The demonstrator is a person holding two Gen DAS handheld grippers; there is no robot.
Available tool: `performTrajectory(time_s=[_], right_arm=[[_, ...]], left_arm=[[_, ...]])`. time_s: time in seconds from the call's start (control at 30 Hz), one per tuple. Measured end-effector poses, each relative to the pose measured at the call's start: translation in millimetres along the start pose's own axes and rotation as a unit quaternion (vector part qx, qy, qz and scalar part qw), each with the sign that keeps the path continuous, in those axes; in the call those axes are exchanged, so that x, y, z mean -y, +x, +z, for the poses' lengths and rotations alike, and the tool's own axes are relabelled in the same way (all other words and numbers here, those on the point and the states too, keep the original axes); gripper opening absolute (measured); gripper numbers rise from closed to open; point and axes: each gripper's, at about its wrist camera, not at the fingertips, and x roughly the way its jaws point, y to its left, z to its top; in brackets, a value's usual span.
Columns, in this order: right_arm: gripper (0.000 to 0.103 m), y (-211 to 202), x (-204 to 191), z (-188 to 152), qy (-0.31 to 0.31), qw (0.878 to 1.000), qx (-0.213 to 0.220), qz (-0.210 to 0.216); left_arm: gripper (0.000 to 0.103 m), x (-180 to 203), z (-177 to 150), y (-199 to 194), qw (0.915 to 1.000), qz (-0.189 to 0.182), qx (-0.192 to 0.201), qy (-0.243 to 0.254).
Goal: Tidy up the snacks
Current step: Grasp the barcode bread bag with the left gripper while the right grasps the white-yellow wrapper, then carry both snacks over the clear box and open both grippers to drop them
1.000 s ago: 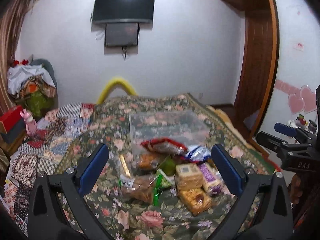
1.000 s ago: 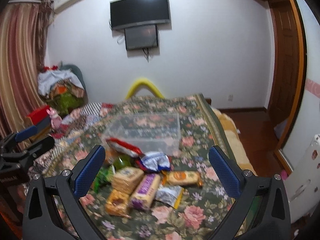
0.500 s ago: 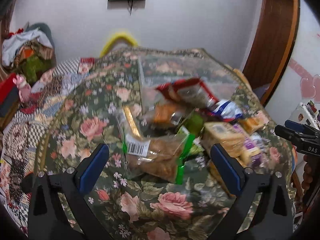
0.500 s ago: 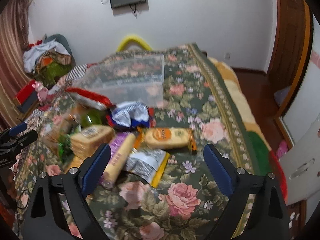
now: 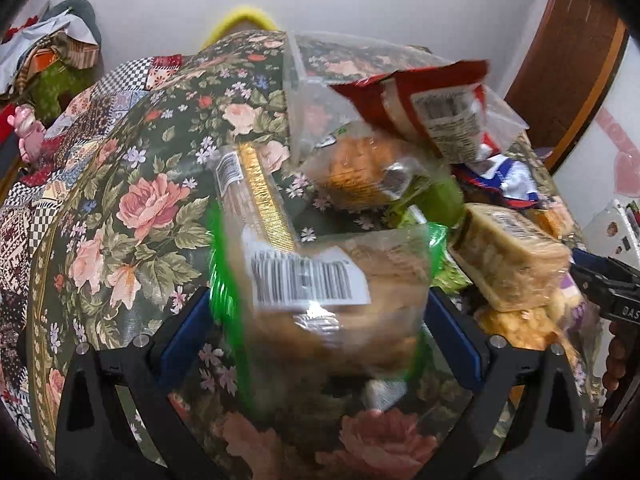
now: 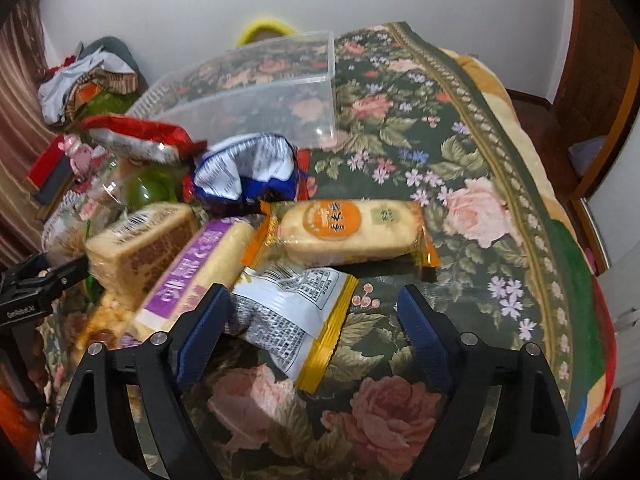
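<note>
A heap of snack packs lies on a floral bedspread [image 5: 132,216]. My left gripper [image 5: 320,320] is open, its jaws on either side of a clear green-edged biscuit bag with a barcode label [image 5: 316,280]. My right gripper [image 6: 314,320] is open, low over a white and yellow packet [image 6: 292,312] lying between its jaws. Beyond it lie an orange-wrapped cake [image 6: 348,232], a purple biscuit pack [image 6: 192,272], a tan cracker pack [image 6: 140,248], a blue and white bag [image 6: 248,168] and a red bag [image 6: 140,136]. A clear plastic bin [image 6: 256,88] stands behind the heap.
The bed's right edge [image 6: 560,240] drops to a wooden floor. A pile of clothes [image 6: 84,80] and a pink toy [image 5: 28,128] sit at the left. The other gripper [image 5: 608,292] shows at the right of the left wrist view.
Both grippers have dropped and moved forward into the heap. The left now straddles the barcode bag; the right now straddles the white and yellow packet. Both jaws have narrowed a little.
</note>
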Motion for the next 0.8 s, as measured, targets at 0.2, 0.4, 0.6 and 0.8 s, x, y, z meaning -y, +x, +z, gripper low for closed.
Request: performTrajectory(time_s=[0.2, 0.4, 0.6, 0.8], right_arm=[[0.083, 8, 2, -1, 0.01, 1.0, -0.006, 0.014], [0.06, 9, -2, -1, 0.002, 0.999, -0.003, 0.032], [0.047, 2, -10, -2, -0.002, 1.0, 0.006, 0.031], [0.038, -13, -11, -1, -0.011, 0.999, 0.025, 0.02]], left_arm=[[0.103, -8, 2, 9, 0.9994, -0.024, 0.001, -0.024], [0.093, -7, 0, 4, 0.9992, -0.029, 0.003, -0.027], [0.081, -8, -9, -11, 0.9994, -0.02, 0.006, -0.026], [0.073, -9, -12, -31, 0.9994, -0.018, 0.019, -0.025]])
